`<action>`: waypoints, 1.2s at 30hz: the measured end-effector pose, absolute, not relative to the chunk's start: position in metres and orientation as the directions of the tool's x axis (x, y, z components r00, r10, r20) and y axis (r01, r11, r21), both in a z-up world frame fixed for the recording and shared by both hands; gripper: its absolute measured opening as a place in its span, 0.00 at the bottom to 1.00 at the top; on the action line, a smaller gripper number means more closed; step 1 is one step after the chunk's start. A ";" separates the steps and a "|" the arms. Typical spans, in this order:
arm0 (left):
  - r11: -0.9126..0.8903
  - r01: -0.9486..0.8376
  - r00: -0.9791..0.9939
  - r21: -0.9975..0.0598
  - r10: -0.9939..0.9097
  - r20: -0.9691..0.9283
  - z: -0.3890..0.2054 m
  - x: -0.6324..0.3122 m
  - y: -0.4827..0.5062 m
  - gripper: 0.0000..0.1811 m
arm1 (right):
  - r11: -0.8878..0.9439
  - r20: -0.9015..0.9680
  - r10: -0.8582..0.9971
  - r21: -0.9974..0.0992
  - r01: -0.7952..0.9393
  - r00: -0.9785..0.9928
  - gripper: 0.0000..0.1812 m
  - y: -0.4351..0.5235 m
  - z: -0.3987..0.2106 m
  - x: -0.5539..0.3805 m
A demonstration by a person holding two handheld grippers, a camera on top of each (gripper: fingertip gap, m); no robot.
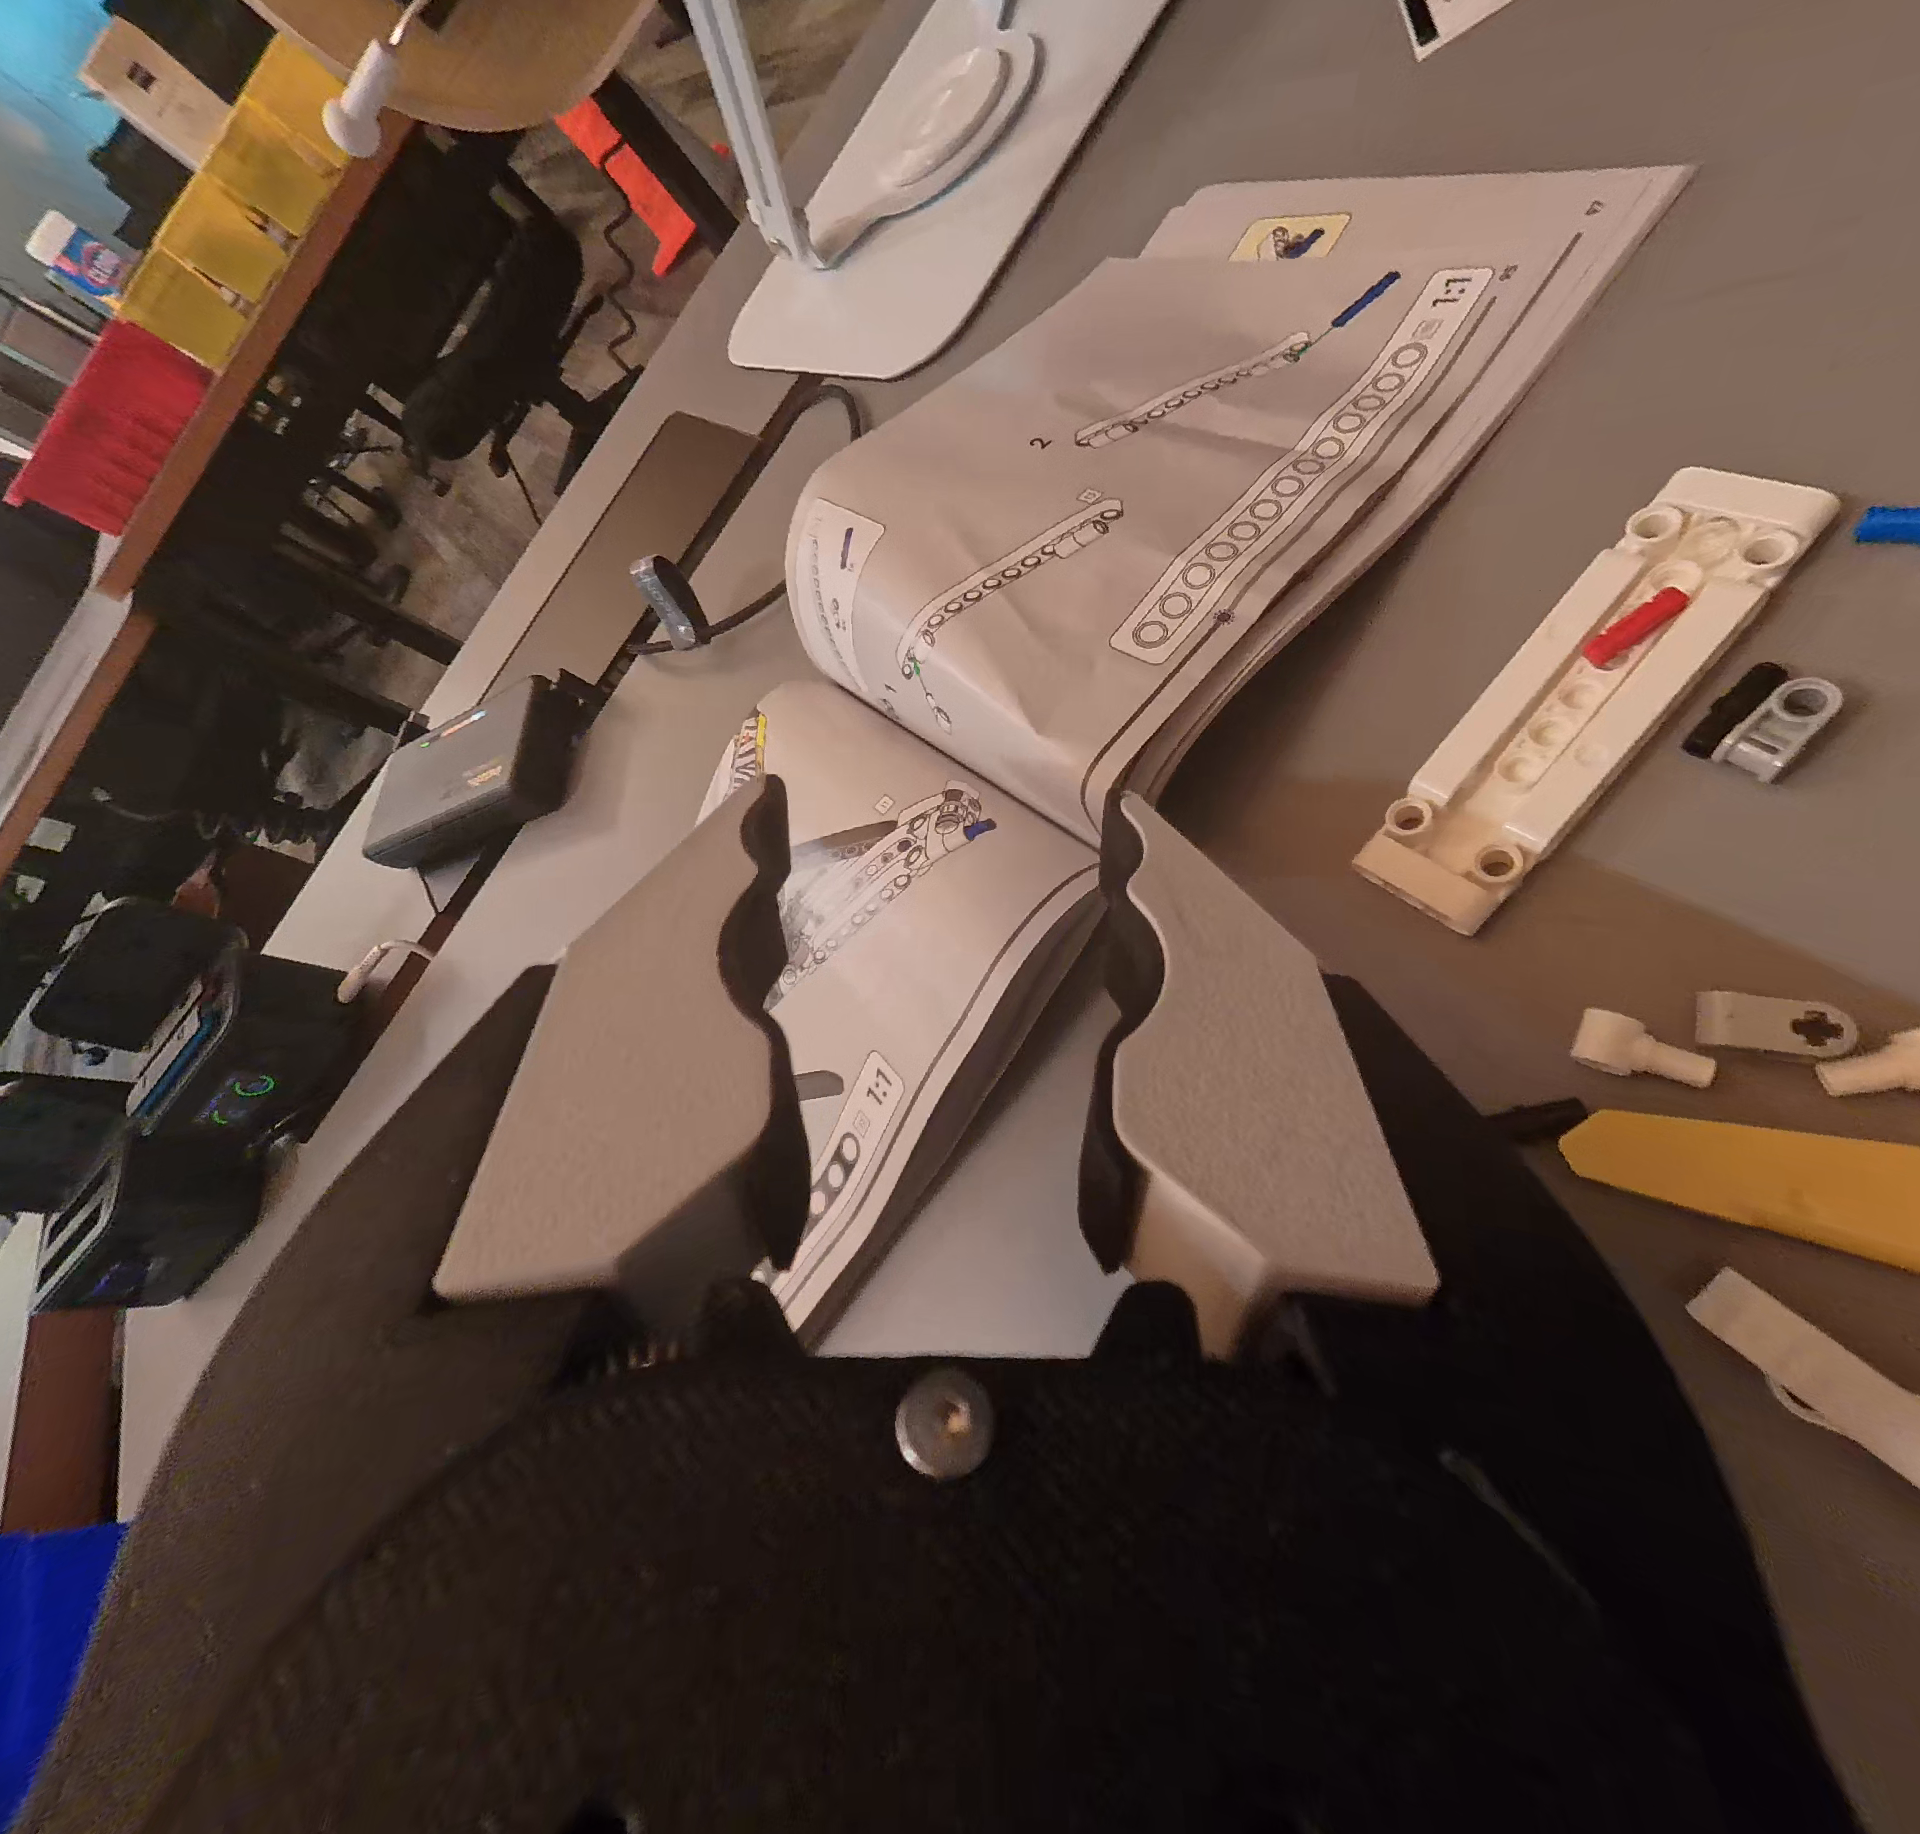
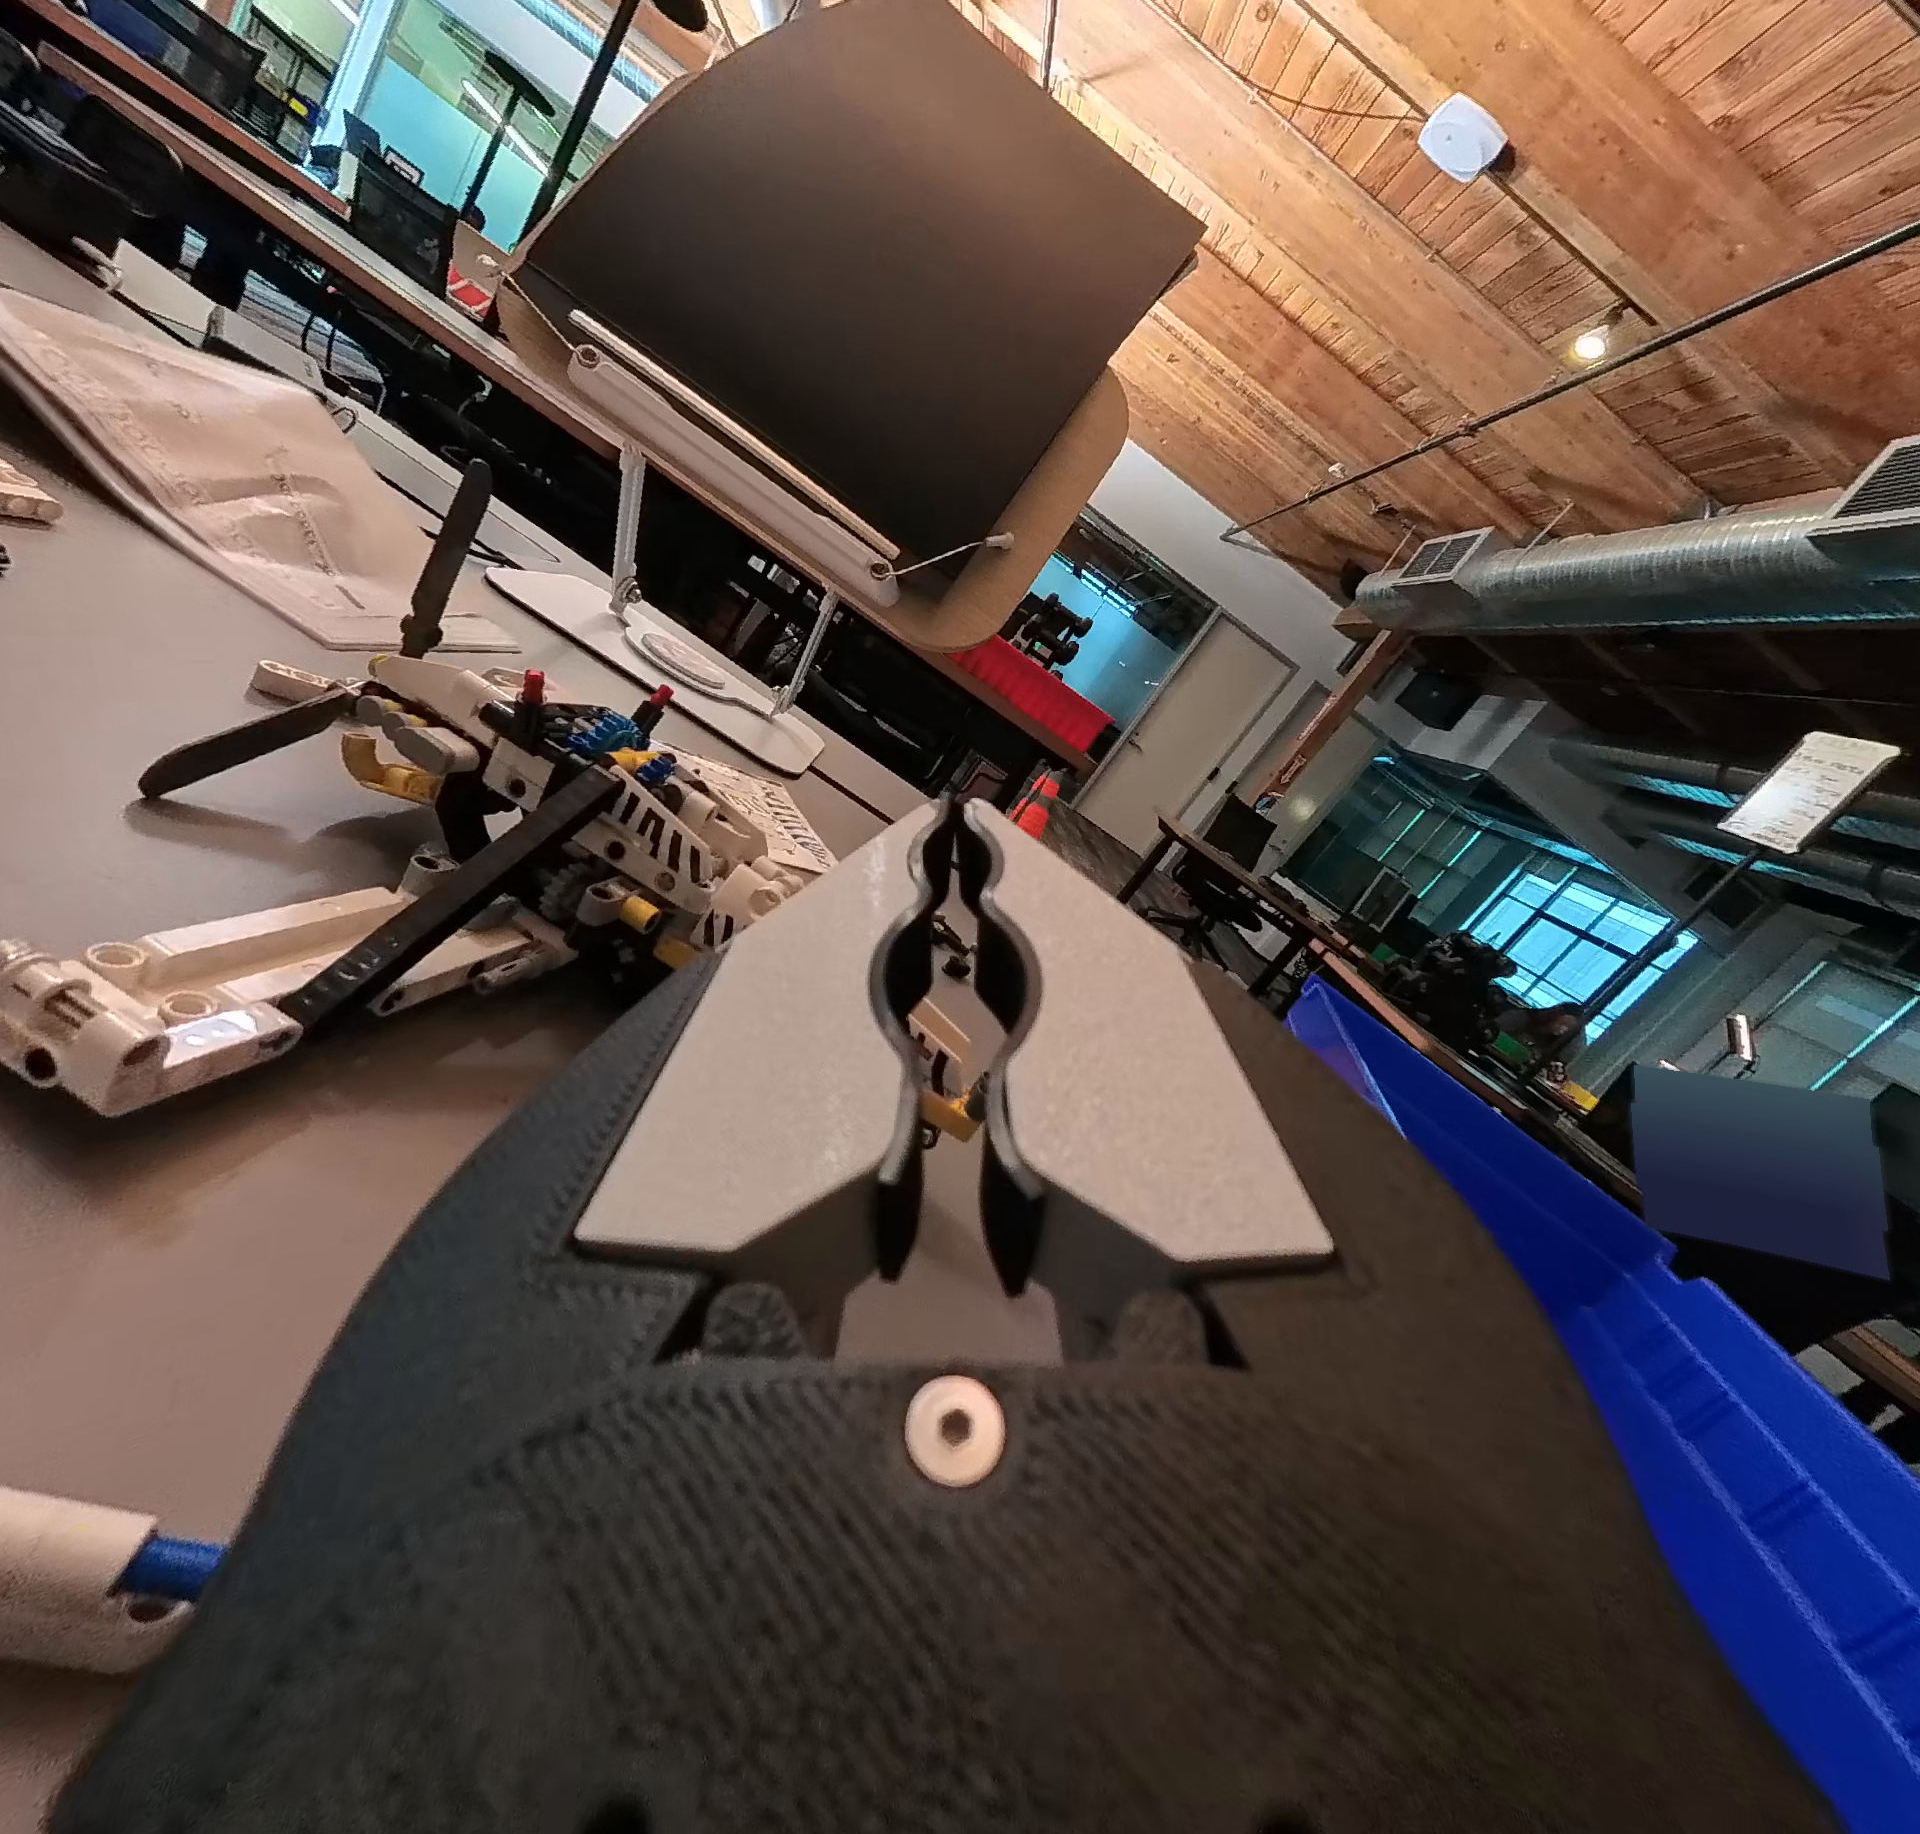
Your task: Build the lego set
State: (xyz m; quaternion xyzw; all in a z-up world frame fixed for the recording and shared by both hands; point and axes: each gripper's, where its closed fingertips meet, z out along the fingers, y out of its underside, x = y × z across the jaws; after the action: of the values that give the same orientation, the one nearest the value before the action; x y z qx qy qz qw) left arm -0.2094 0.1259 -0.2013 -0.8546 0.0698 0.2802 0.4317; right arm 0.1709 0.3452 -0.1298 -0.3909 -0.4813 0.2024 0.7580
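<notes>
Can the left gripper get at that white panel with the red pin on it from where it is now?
Probably yes. The left gripper is open over the instruction booklet, and the white panel lies uncovered beside it, nothing between.

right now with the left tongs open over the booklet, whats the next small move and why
Probably swing the left tongs over to the white panel with the red pin lying on it. They are open and empty above the open instruction booklet, and the right tongs are shut, holding nothing I can see.
</notes>
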 end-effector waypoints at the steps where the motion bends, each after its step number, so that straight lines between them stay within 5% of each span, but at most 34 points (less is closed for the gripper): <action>1: -0.613 -0.357 0.832 -0.705 0.135 -0.539 -0.201 -0.210 0.127 0.33 | 0.613 0.572 0.683 -0.787 0.070 0.455 0.00 0.345 -0.130 0.171; 19: -0.420 -0.376 0.630 -0.826 0.539 -0.560 -0.139 -0.231 0.126 0.26 | 0.621 0.584 0.679 -0.780 0.076 0.445 0.00 0.344 -0.130 0.171; 27: -0.454 -0.195 0.535 -0.870 0.694 -0.482 -0.132 -0.287 0.076 0.26 | 0.622 0.586 0.679 -0.779 0.076 0.443 0.00 0.343 -0.130 0.171; 36: -0.276 -0.034 0.532 -0.960 0.809 -0.251 -0.121 -0.318 0.036 0.22 | 0.620 0.580 0.682 -0.782 0.069 0.445 0.00 0.343 -0.129 0.171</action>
State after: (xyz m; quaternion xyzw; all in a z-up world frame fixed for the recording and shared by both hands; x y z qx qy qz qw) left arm -0.3182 0.0365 -0.1211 -0.6942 -0.2792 0.3952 0.5328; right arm 0.1706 0.3432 -0.1288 -0.3862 -0.4864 0.2023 0.7572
